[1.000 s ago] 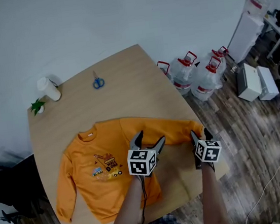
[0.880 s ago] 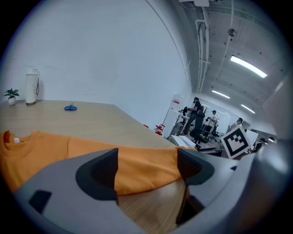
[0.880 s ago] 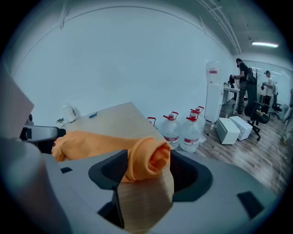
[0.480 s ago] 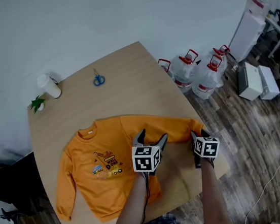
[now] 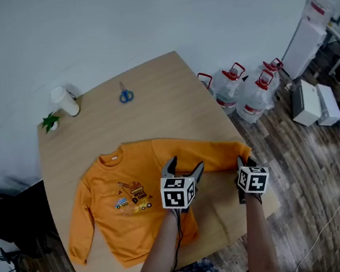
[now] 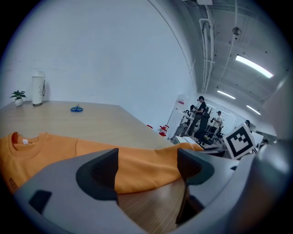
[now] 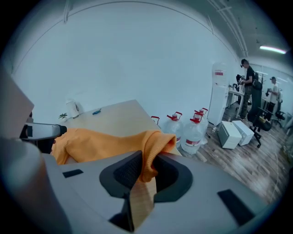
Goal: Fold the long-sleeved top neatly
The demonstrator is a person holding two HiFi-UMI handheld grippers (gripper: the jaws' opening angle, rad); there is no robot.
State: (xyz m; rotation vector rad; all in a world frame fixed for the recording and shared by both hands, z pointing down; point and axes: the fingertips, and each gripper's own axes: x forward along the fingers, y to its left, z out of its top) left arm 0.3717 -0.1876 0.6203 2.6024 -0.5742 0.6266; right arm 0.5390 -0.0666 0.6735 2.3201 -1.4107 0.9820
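An orange long-sleeved top [image 5: 128, 194] lies flat, front up, on the wooden table [image 5: 154, 109]. One sleeve [image 5: 203, 154] stretches right toward the table's edge. My right gripper [image 5: 244, 162] sits at that sleeve's cuff [image 5: 241, 149]. Its jaws have just been closing, and in the right gripper view the ribbed cuff [image 7: 153, 146] is pinched between the pads of the right gripper [image 7: 147, 170]. My left gripper [image 5: 185, 165] hovers open over the same sleeve near the body. In the left gripper view the jaws of the left gripper [image 6: 147, 170] stand wide, with the orange sleeve [image 6: 137, 157] lying beyond them, untouched.
Blue scissors [image 5: 126, 96], a white cup [image 5: 65, 101] and a small plant [image 5: 50, 123] sit at the table's far side. Several water jugs [image 5: 238, 89] stand on the floor right of the table, close to its edge. People work in the far background [image 7: 249, 87].
The right gripper's jaws have drawn together on the sleeve cuff. The left gripper has stayed open over the sleeve. The head view has shifted slightly.
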